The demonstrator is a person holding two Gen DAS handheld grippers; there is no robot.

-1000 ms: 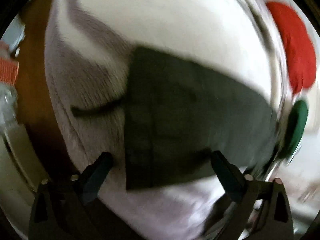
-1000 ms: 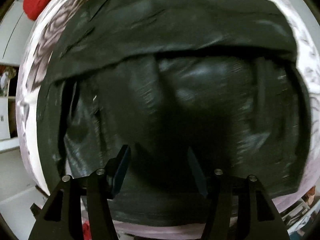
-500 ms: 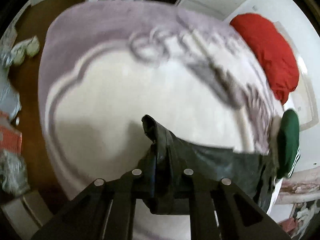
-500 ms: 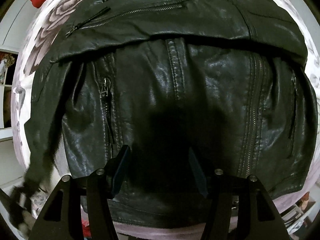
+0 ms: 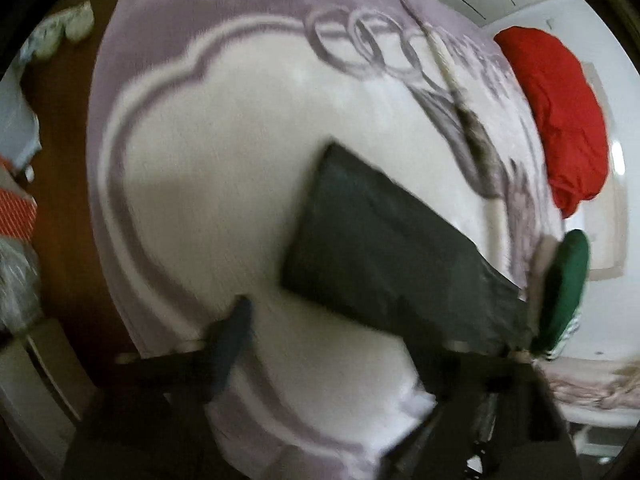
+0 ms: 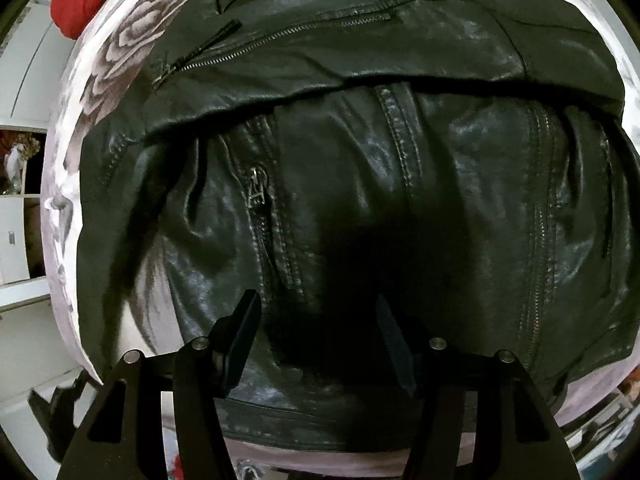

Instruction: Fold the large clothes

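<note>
Soft purple-and-white blanket [image 5: 224, 208] covers the bed, and the black leather jacket [image 6: 360, 168] lies on it. Both the left gripper [image 5: 340, 344] and right gripper [image 6: 316, 340] are wide open, holding nothing. I think the jacket is heavy, thick and slippery, so grab its bottom edge.

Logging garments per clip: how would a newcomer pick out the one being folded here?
Start at the lilac-and-white flower-patterned bedspread covering the bed. Lying across it, directly under the open right hand-held gripper, is the black leather jacket. Its shiny, creased hide and metal zips set it apart from the matte red bundle and green item at the bed's edge.
</note>
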